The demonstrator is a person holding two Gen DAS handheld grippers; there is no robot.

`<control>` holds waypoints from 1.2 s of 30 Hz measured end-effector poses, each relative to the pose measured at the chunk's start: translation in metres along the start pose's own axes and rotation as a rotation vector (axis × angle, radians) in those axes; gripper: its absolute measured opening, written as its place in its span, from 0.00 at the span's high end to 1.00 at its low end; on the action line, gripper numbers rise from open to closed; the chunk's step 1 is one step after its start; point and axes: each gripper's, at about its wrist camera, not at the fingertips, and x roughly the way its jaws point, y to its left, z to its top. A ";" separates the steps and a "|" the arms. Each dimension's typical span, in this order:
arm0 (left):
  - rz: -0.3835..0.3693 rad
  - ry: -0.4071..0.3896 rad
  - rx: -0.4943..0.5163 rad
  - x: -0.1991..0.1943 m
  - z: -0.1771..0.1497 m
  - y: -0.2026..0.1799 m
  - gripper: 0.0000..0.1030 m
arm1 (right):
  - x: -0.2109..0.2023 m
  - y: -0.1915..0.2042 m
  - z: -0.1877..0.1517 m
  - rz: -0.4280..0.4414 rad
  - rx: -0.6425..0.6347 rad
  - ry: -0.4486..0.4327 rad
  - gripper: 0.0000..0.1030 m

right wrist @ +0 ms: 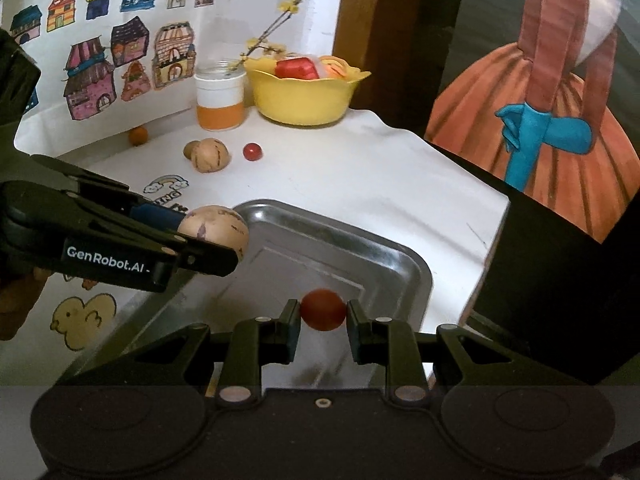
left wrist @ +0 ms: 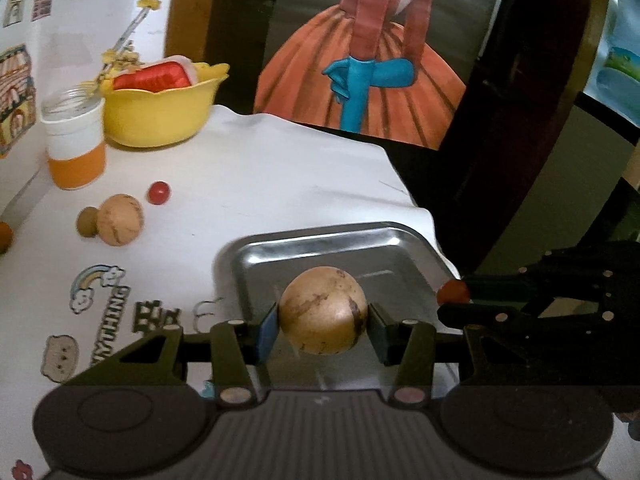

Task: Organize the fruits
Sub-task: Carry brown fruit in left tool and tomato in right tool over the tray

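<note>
Low in the frame, the left claw (left wrist: 322, 322) grips a tan fruit (left wrist: 323, 310) over the steel tray (left wrist: 352, 240), while the right claw (right wrist: 323, 316) pinches a small red fruit (right wrist: 323, 309) above it, seemingly both poised for release there

In the left wrist view, an orange fruit (left wrist: 5, 237) at the left edge is cut off, only a sliver showing. The near part of the metal tray (left wrist: 340, 240) is hidden behind the left gripper (left wrist: 322, 330) and the tan round fruit (left wrist: 322, 310) it clamps. The right gripper (left wrist: 452, 293) is cut by the right edge, its small red fruit (left wrist: 453, 292) partly covered by the fingers. In the right wrist view, the left gripper (right wrist: 216, 236) hides the tan round fruit's (right wrist: 218, 226) near side. The contents of the yellow bowl (right wrist: 304, 98) are blurred; only a red packet (right wrist: 296, 68) can be made out. Print on the table (right wrist: 360, 168) is partly covered.
</note>
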 end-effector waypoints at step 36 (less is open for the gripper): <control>-0.002 0.114 0.174 0.005 -0.025 -0.047 0.49 | -0.013 -0.006 -0.041 0.015 0.023 0.066 0.74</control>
